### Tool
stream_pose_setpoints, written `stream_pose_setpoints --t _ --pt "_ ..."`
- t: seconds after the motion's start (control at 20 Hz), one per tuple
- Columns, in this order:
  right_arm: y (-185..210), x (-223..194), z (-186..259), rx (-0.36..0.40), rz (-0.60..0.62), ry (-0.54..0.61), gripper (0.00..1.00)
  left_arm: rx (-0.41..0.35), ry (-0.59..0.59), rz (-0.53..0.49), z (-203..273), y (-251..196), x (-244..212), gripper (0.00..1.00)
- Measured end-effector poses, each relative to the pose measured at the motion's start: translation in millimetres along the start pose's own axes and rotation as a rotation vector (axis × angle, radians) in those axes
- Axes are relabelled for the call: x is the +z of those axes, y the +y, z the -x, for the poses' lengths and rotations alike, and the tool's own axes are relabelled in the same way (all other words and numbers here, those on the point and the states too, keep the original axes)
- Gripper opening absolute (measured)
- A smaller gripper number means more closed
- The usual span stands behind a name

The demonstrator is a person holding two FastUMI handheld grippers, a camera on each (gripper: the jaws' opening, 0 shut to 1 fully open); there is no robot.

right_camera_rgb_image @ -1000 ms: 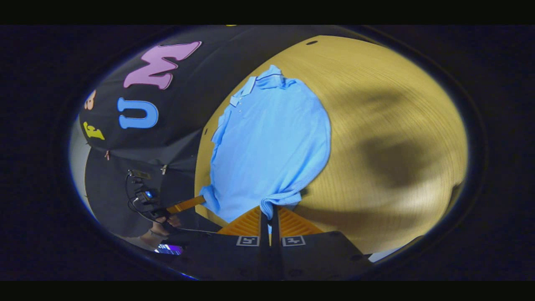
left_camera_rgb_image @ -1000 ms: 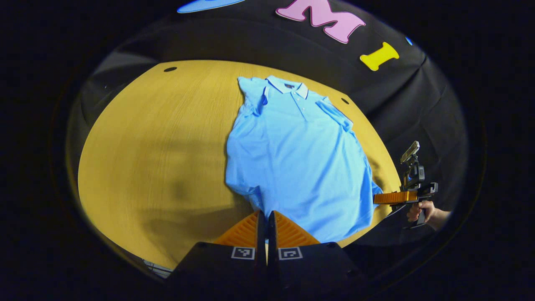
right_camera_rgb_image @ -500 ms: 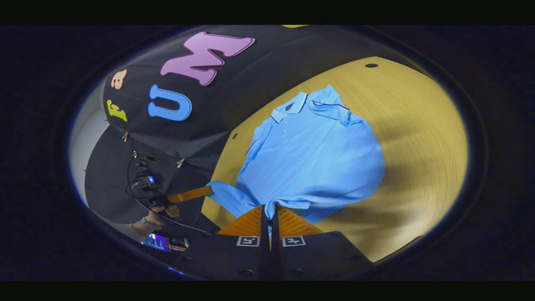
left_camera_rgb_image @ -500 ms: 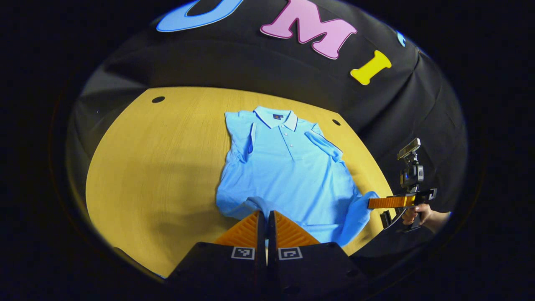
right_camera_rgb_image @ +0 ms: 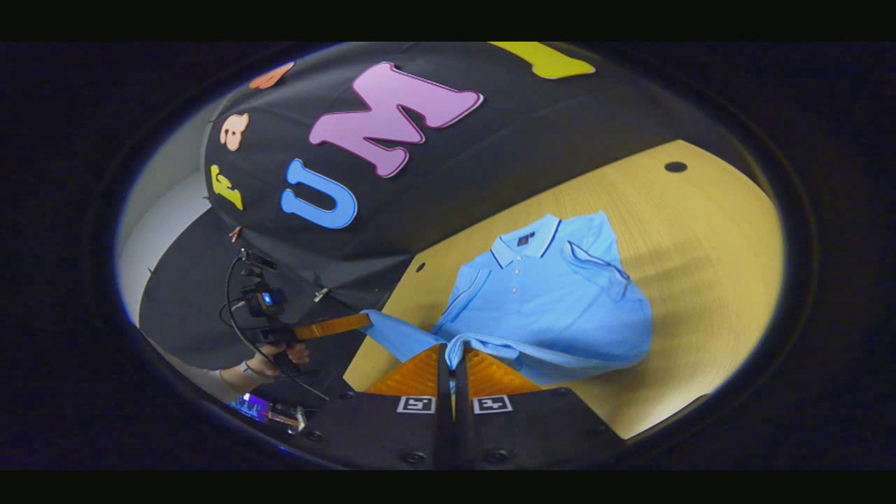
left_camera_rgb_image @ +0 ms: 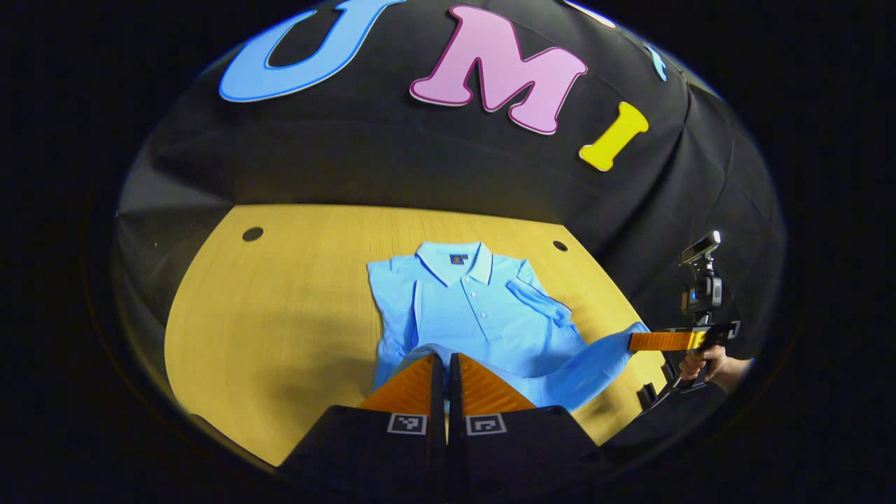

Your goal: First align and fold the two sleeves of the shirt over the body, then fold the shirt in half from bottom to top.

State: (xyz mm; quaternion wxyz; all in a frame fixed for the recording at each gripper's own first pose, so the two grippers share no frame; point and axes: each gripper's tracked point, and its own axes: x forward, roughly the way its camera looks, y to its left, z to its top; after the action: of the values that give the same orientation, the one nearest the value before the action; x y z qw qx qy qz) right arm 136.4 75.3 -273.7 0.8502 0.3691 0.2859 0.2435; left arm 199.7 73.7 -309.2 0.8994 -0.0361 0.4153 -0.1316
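1. Light blue polo shirt (left_camera_rgb_image: 483, 318) lies collar-up toward the far side of the yellow wooden counter (left_camera_rgb_image: 280, 315), front facing up, buttons and collar (left_camera_rgb_image: 455, 257) showing

2. Both sleeves already lie folded in over the body, so the sleeve step looks done; judging by that, we're in the bottom-to-top fold

3. Left gripper (left_camera_rgb_image: 446, 364), seen in the left gripper view: fingers pressed together w/ a bottom-hem corner pinched between them, hem raised off the counter

4. Right gripper (right_camera_rgb_image: 453, 355), in the right gripper view: same story, clamped tight on the other hem corner, fabric bunching just over the fingertips

5. Left gripper view also catches the right gripper farther off at the counter's edge, a hand (left_camera_rgb_image: 700, 364) on its handle, blue fabric stretched from its tips back to the shirt

6. Hem hangs as a lifted band between the two grips; lower body partly off the counter, upper half flat

7. Next move, as I read it: carry both corners fwd together toward the collar, keep them level so the edge lands square near the shoulders, then let go

8. Risk: uneven travel skews the fold or drags the tucked sleeves out
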Motion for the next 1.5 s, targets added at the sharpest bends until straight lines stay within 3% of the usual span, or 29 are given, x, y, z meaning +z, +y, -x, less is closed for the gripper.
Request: stream_pose_setpoints --t 0.05,0.2,0.4,0.5,0.65,0.7,0.95,1.2,1.3,1.35,1.4,1.45,1.5 --pt "4.3 13.9 -5.8 0.007 0.032 -0.011 0.05 0.005 -0.013 -0.011 -6.4 1.8 12.6 0.06" --pt "7.4 62.2 -28.8 0.032 0.093 -0.058 0.05 0.022 -0.053 -0.05 -30.0 7.2 55.0 0.06" --pt "-16.9 127.2 -66.3 0.015 0.147 -0.122 0.05 0.058 -0.118 -0.042 -71.0 25.8 111.5 0.06" --pt "-38.3 155.9 -84.5 -0.016 0.159 -0.147 0.0 0.09 -0.142 -0.026 -92.3 39.7 135.2 0.06" --pt "-83.3 191.1 -112.5 -0.099 0.158 -0.179 0.0 0.2 -0.151 0.001 -126.0 72.0 154.6 0.06" --pt "-100.8 199.9 -123.5 -0.139 0.152 -0.185 0.05 0.22 -0.153 0.014 -140.2 80.5 154.9 0.06" --pt "-172.1 186.7 -177.3 -0.282 0.123 -0.113 0.05 0.335 -0.025 0.035 -218.2 115.6 118.5 0.06" --pt "-221.5 152.8 -201.1 -0.383 0.096 -0.016 0.0 0.396 0.039 0.046 -248.0 130.4 94.2 0.1" --pt "-231.5 149.9 -196.0 -0.407 0.097 0.002 0.05 0.418 0.037 0.052 -246.1 139.8 92.7 0.41" --pt "-231.8 147.7 -191.9 -0.405 0.103 0.011 0.14 0.431 0.031 0.062 -239.3 142.4 94.2 0.56" --pt "-228.4 148.6 -186.5 -0.408 0.113 0.015 0.0 0.46 0.023 0.066 -232.4 145.5 97.3 0.75" --pt "-222.4 151.5 -181.9 -0.402 0.127 0.01 0.0 0.476 0.013 0.061 -224.7 145.2 99.3 0.78" --pt "-218.3 153.7 -179.9 -0.403 0.15 0.005 0.27 0.476 0.0 0.048 -217.9 138.3 104.2 0.82"
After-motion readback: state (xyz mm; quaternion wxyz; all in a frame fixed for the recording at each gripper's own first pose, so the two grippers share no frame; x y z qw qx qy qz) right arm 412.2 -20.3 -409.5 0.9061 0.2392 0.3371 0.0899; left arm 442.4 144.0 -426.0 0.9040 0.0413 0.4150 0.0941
